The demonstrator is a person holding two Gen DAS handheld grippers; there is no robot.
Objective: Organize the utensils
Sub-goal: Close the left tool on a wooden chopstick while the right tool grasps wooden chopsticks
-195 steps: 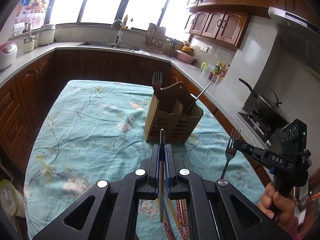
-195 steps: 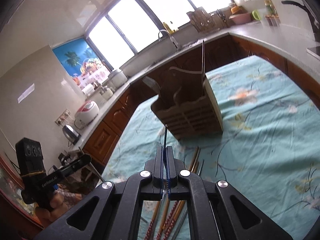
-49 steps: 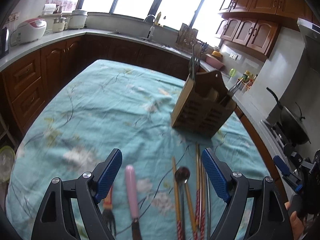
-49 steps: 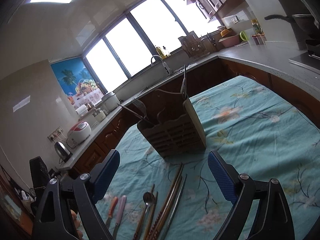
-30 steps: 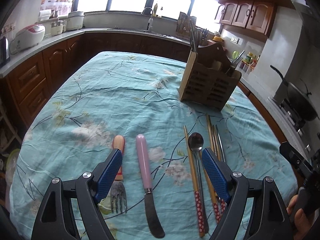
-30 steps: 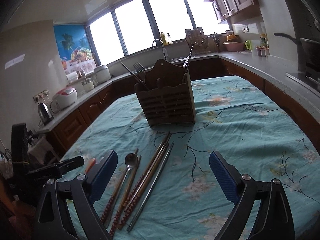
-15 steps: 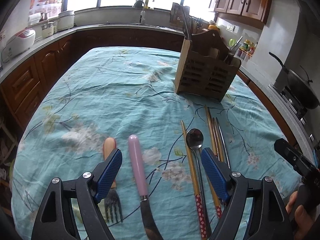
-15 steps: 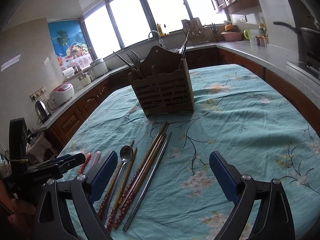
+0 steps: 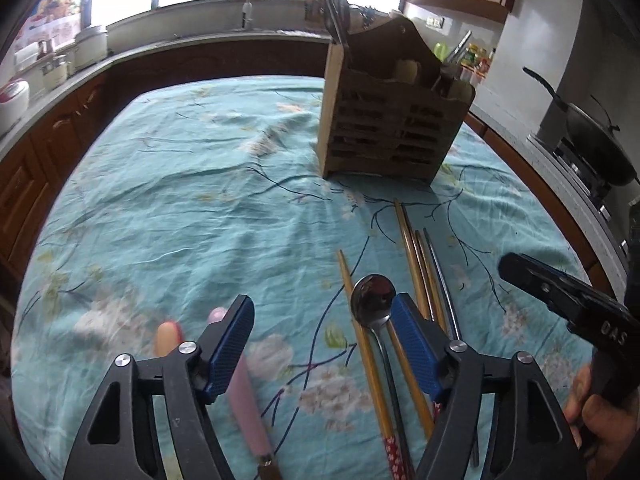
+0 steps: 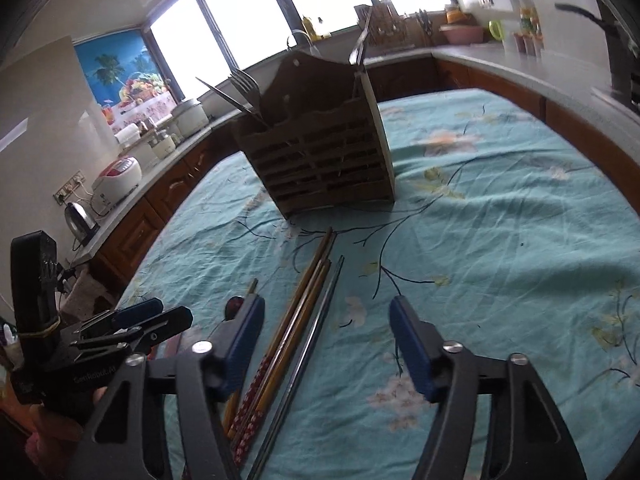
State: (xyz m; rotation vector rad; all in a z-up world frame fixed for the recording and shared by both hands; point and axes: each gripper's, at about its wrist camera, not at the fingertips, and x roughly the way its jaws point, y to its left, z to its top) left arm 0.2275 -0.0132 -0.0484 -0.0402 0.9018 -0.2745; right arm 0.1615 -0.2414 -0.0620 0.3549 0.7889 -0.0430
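Observation:
A wooden utensil caddy (image 9: 390, 120) stands on the teal floral tablecloth (image 9: 208, 200) and holds forks and other utensils; it also shows in the right wrist view (image 10: 320, 152). My left gripper (image 9: 322, 330) is open and empty, low over the cloth. A metal spoon (image 9: 372, 296) lies by its right finger, a pink-handled knife (image 9: 244, 392) under its left finger, and an orange-handled fork (image 9: 166, 338) further left. Several chopsticks (image 9: 420, 268) lie right of the spoon. My right gripper (image 10: 326, 330) is open and empty above the chopsticks (image 10: 300, 312).
The other gripper (image 9: 560, 300) shows at the right of the left wrist view, and at the left (image 10: 132, 324) of the right wrist view. Dark wooden cabinets and a counter (image 9: 60, 92) ring the table. A wok (image 9: 596, 136) sits on the stove at the right.
Both grippers have moved lower and closer to the utensils on the cloth, still open. The knife and fork handles now sit under the left finger.

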